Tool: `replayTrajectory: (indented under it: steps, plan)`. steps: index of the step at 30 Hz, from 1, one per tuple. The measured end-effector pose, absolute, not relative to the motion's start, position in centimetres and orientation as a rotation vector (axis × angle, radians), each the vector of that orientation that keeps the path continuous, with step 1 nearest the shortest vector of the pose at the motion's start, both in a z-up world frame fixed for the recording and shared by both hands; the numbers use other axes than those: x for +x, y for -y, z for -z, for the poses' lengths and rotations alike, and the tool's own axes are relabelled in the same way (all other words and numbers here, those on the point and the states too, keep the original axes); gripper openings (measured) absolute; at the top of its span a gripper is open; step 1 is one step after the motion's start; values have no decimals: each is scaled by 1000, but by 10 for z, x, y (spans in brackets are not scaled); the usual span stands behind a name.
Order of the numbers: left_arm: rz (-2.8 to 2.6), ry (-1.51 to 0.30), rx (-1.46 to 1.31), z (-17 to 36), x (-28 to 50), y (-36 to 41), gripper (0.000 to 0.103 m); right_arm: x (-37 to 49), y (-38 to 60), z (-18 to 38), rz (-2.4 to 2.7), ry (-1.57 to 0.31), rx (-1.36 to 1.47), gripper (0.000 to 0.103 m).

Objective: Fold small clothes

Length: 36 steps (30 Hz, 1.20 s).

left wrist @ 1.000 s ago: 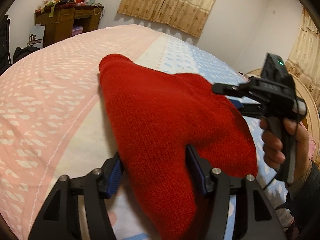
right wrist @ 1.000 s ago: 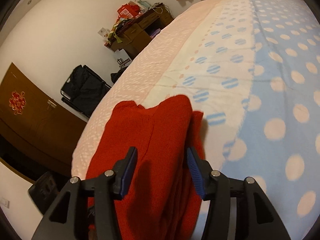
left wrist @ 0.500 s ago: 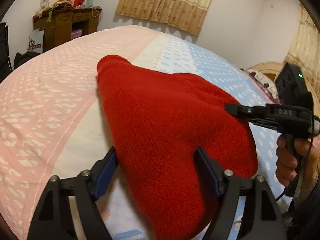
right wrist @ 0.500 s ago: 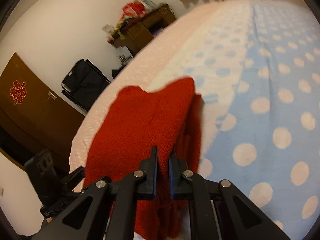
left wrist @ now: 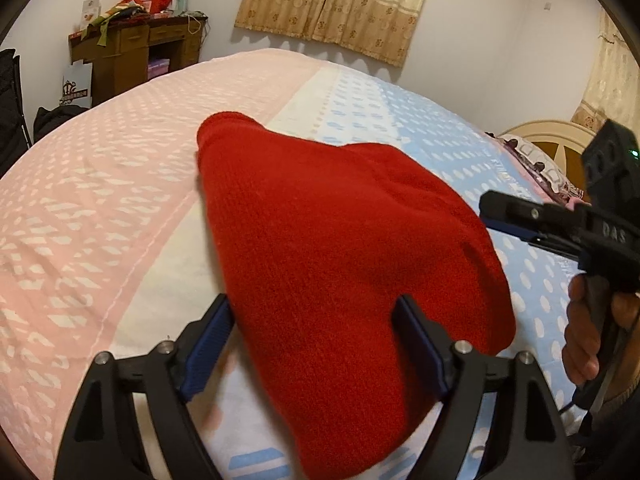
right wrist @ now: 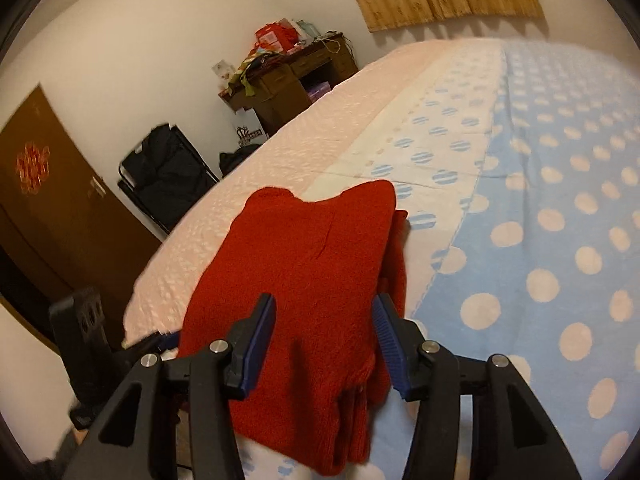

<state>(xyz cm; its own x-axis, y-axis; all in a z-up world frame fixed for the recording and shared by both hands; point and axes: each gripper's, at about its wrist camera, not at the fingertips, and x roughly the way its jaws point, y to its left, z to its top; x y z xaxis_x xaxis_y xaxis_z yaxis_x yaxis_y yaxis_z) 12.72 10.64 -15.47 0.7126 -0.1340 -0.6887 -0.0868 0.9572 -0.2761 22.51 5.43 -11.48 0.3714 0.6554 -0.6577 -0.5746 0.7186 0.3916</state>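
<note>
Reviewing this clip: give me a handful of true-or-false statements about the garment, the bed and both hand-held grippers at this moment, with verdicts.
1. The red knit garment lies folded on the bed cover. True.
2. The right hand-held gripper is clamped shut on the garment. False: its blue-padded fingers stand apart on either side of the fabric.
3. The left hand-held gripper is open. True.
4. The garment rests wholly on the blue dotted part of the cover. False: it lies across the white strip, between the pink and blue parts.
5. A wooden desk piled with items stands beyond the bed. True.
</note>
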Motion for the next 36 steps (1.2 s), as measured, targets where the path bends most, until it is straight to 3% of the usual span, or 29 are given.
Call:
replayTrajectory:
  steps: [5,8,12,21,27,36]
  plan:
    - [20,-781,-290,153,126,-101,89,222,-70,142,-747,-1010,-7,55]
    - [17,-803,-267,160,126,-95,89,222,-67,161,-710,-1040,-34,69]
    - [27,-811,-206,177,116,-86,94,220,-48,164,-679,-1050,31,71]
    - [4,-662,-161,121,62,-88,94,156,-29,85,-595,-764,-2,71]
    - [12,-508,-156,70,31,-91,102,101,-27,42,-566,-571,-62,71]
    - [36,-459,-130,55,23,-83,103,70,-21,24,-570,-529,-91,71]
